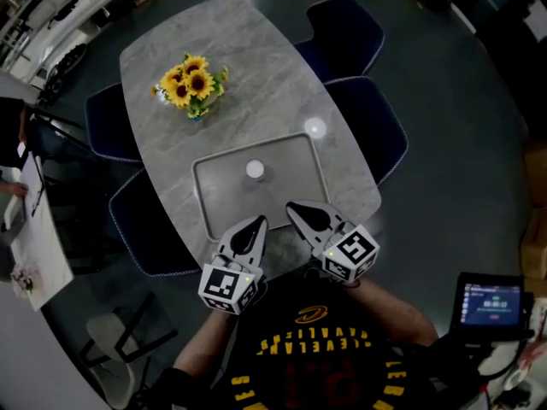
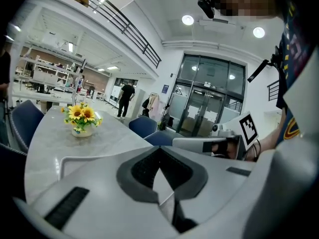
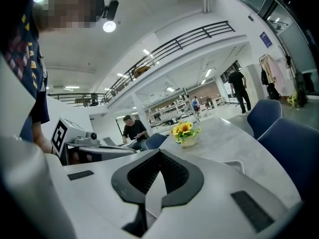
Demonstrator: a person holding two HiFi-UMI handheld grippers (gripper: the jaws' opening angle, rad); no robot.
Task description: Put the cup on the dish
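A small white cup [image 1: 255, 171] stands inside the grey tray [image 1: 202, 200], near its far side. A small white round dish [image 1: 315, 128] lies on the marble table [image 1: 256, 58], just past the tray's far right corner. My left gripper [image 1: 259, 222] hovers at the tray's near edge, jaws shut with nothing between them. My right gripper [image 1: 292, 207] sits beside it, slightly farther in, also shut and empty. In the left gripper view my left gripper [image 2: 160, 151] has its jaws together, and so does my right gripper [image 3: 160, 153] in the right gripper view. Neither gripper view shows the cup or dish.
A vase of sunflowers [image 1: 191, 84] stands at the table's far end. Dark blue chairs [image 1: 376, 135] line both long sides. A tablet screen [image 1: 490, 300] glows at the lower right. People stand far off in the hall [image 2: 126, 94].
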